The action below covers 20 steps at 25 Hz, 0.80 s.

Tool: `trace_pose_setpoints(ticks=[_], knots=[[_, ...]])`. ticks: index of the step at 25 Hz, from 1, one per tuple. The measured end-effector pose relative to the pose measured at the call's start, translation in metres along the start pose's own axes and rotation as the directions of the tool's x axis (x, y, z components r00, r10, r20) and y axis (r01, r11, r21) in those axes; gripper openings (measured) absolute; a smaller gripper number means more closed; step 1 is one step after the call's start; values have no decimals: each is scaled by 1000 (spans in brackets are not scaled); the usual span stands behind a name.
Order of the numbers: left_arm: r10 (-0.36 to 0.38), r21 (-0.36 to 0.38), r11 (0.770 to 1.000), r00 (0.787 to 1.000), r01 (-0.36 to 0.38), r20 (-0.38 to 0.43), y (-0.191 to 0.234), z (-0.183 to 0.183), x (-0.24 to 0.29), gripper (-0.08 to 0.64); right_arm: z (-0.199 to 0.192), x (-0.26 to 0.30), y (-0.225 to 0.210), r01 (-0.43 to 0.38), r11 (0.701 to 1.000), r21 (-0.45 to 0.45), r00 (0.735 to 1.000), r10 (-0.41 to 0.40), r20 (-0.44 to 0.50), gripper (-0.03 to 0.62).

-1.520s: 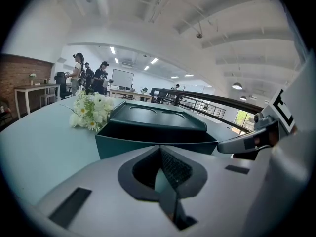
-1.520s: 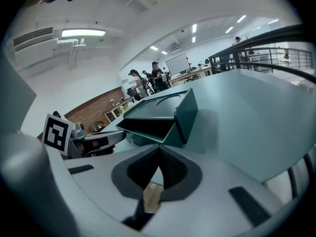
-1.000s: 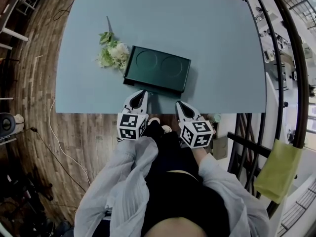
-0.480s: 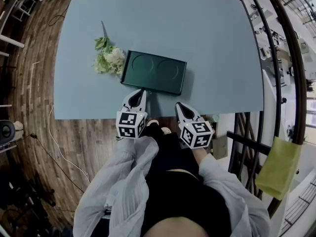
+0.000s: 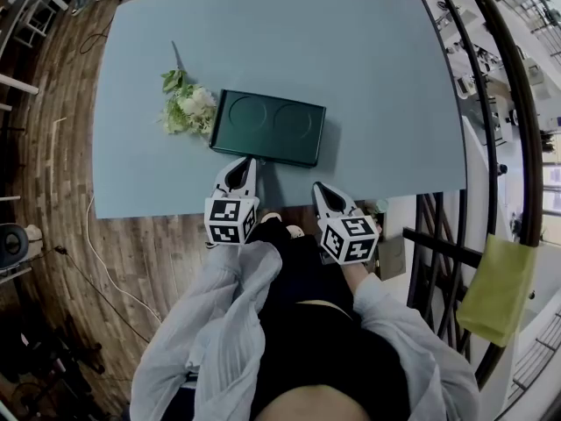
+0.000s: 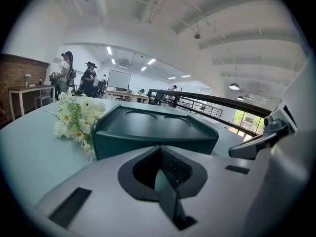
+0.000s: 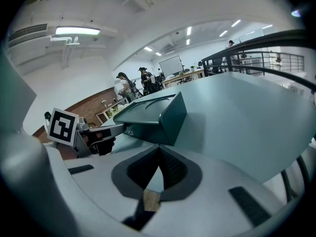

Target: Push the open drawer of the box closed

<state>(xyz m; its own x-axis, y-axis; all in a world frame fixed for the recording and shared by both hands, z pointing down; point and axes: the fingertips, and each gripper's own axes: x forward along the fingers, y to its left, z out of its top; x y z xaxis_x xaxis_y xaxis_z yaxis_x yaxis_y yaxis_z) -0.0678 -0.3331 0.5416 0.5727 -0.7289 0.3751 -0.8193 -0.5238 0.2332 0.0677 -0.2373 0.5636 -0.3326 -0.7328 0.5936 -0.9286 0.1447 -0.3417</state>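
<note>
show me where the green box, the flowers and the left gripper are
green box [image 5: 267,128], head view, middle of its top
flowers [image 5: 186,108], head view, the white blossoms
left gripper [image 5: 249,161], head view, its front tip by the box

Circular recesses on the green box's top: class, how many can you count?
2. On the box, the left recess lies nearer the flowers, and the right recess lies beside it. None appears hidden.

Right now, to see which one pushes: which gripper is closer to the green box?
The left gripper: its tips are right at the near face of the green box, while the right gripper hangs back by the edge of the table, apart from it.
</note>
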Motion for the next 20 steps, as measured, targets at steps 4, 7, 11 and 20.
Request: trace_pose_setpoints(ticks=[4, 7, 11, 20], knots=[[0, 3, 1000, 1000, 0, 6, -1, 1, 3, 17, -1, -6, -2, 9, 1000, 4, 1000, -9, 4, 6], [-6, -27, 1000, 1000, 6, -5, -3, -3, 4, 17, -5, -11, -5, 13, 1000, 8, 1000, -13, 10, 6], [15, -68, 998, 999, -17, -33, -2, -12, -4, 18, -5, -17, -3, 9, 1000, 10, 1000, -10, 25, 6], [63, -105, 992, 997, -67, -34, -8, -24, -48, 18, 2, -37, 4, -28, 1000, 3, 995, 27, 92, 6]])
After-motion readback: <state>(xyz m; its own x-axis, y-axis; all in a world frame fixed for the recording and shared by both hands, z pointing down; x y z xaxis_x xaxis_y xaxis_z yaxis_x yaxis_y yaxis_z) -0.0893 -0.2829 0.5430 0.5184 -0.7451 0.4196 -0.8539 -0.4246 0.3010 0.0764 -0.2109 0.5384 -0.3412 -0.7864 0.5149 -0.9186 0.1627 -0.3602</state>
